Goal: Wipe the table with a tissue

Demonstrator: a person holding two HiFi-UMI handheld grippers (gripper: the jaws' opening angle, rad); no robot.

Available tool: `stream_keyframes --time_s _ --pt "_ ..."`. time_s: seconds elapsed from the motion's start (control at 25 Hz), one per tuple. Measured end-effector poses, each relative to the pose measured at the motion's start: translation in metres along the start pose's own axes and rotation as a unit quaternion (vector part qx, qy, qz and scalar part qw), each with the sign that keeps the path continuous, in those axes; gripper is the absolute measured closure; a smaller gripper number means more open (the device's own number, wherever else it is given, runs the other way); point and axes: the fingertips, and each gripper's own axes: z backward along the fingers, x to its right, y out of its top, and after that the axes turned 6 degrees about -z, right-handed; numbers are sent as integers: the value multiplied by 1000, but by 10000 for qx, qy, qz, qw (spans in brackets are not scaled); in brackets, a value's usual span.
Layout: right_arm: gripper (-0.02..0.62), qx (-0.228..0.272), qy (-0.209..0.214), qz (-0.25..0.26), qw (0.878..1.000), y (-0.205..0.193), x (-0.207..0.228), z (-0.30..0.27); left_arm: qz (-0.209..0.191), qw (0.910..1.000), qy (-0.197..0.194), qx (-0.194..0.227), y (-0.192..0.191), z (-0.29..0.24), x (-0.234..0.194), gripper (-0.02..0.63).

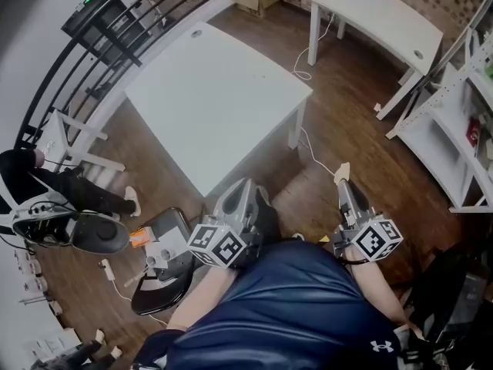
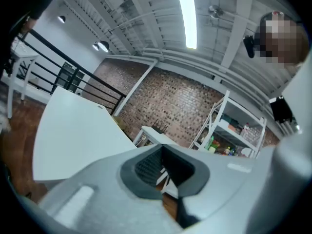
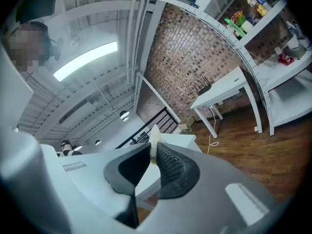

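The white square table [image 1: 216, 99] stands ahead of me on the wooden floor, its top bare. Both grippers are held low over the floor, short of its near corner. My right gripper [image 1: 343, 183] is shut on a small pale tissue [image 1: 342, 171] that pokes out past the tips. In the right gripper view the tissue [image 3: 154, 135] stands up between the closed pads, with the table [image 3: 181, 141] behind it. My left gripper [image 1: 245, 186] is shut with nothing in it. In the left gripper view its tips [image 2: 162, 147] meet, and the table [image 2: 73, 135] lies to the left.
A second white desk [image 1: 385, 14] stands at the back right, with white shelving [image 1: 454, 129] along the right side. A black chair [image 1: 166, 264] holding small items sits at my near left. A person [image 1: 46, 183] sits beyond it. A black railing [image 1: 115, 21] runs along the far left, and cables [image 1: 308, 60] lie on the floor.
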Motion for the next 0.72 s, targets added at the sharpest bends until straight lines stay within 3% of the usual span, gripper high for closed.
stream_keyframes --time_s 0.32,0.52,0.72 --pt "551 -139 -197 293 9993 10 13 -88 228 9995 -133 163 25 -70 -69 601" --pt "551 -393 -419 624 9964 22 -16 -152 566 9982 -157 157 52 -90 -123 601" --pt "551 -554 -479 795 9941 21 -41 -219 925 9957 73 -16 57 -95 -185 601"
